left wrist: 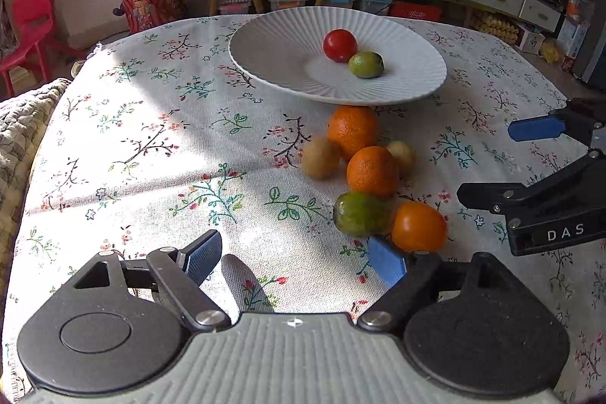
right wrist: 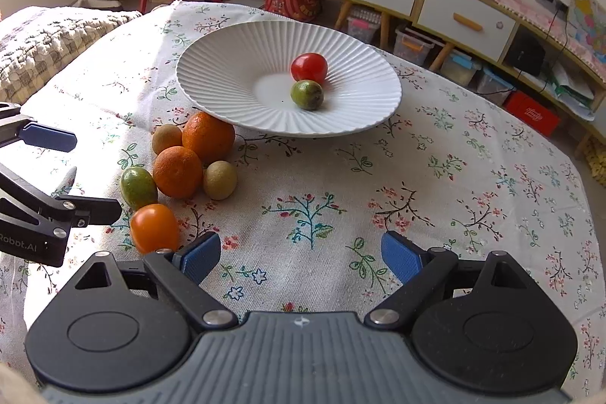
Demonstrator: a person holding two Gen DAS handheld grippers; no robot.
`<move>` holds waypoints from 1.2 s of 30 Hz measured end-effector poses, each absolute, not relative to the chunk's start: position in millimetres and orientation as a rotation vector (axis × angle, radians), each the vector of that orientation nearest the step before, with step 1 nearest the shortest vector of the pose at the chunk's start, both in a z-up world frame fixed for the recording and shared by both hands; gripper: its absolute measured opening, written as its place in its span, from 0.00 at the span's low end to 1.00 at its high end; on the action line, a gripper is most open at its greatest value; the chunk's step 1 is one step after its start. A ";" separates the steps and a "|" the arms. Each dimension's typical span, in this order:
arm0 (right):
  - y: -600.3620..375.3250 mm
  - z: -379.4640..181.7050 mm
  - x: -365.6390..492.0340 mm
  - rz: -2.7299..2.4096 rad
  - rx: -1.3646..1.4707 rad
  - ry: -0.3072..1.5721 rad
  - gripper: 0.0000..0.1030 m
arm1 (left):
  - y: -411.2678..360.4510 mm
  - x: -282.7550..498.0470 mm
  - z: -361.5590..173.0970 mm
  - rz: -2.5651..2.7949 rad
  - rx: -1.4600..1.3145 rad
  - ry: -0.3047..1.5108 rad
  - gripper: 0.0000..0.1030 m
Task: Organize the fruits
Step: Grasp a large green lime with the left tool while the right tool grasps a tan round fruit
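Nearest, the left tool hung with its jaws apart and nothing between them, one blue pad just beside the orange tomato. The right tool was likewise spread wide over bare floral cloth, holding nothing.

The loose fruit lay bunched on the counter: the orange tomato, a green mandarin touching it, two oranges behind, and two kiwis at the sides. Because they sat so tightly, a closing pad would likely nudge a neighbour and set round fruit rolling. The far orange sat tucked under the plate's rim, so lifting it could tip the plate.

Farther off, the ribbed white plate held only a red tomato and a small green fruit, touching.
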State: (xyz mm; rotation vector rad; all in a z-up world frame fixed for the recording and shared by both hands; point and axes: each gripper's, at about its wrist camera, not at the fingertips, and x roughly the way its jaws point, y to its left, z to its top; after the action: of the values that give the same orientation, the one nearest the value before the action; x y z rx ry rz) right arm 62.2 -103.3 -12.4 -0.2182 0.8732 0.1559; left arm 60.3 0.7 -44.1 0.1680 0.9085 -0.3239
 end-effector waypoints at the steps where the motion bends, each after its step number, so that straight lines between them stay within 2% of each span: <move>1: -103.5 -13.4 62.8 0.155 -0.218 0.877 0.87 | 0.5 61.6 -45.2 -0.327 0.158 0.917 0.64; 5: -102.8 -17.1 65.7 0.152 -0.212 0.889 0.84 | -2.9 63.2 -45.0 -0.362 0.125 0.916 0.58; 11: -100.6 -20.2 69.2 0.157 -0.212 0.897 0.80 | -8.7 65.5 -44.5 -0.405 0.091 0.902 0.38; 15: -98.6 -19.1 72.6 0.171 -0.202 0.895 0.76 | -8.7 68.7 -44.3 -0.419 0.060 0.900 0.16; 20: -90.8 -17.5 75.9 0.200 -0.197 0.895 0.68 | -3.9 70.7 -41.6 -0.404 0.035 0.910 0.15; 27: -77.9 -15.2 82.9 0.251 -0.181 0.915 0.50 | 8.0 72.1 -37.5 -0.352 0.035 0.926 0.15; 30: -73.1 -15.2 86.1 0.259 -0.176 0.918 0.48 | 14.4 73.1 -37.1 -0.336 0.028 0.935 0.15; 36: -63.9 -13.7 89.1 0.290 -0.178 0.917 0.29 | 23.7 72.2 -35.2 -0.318 0.027 0.940 0.15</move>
State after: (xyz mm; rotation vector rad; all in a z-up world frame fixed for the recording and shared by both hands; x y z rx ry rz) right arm 89.1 -63.9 -13.7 -0.1781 0.9172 0.2902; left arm 72.2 23.7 -35.2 0.0271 0.9404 -0.3181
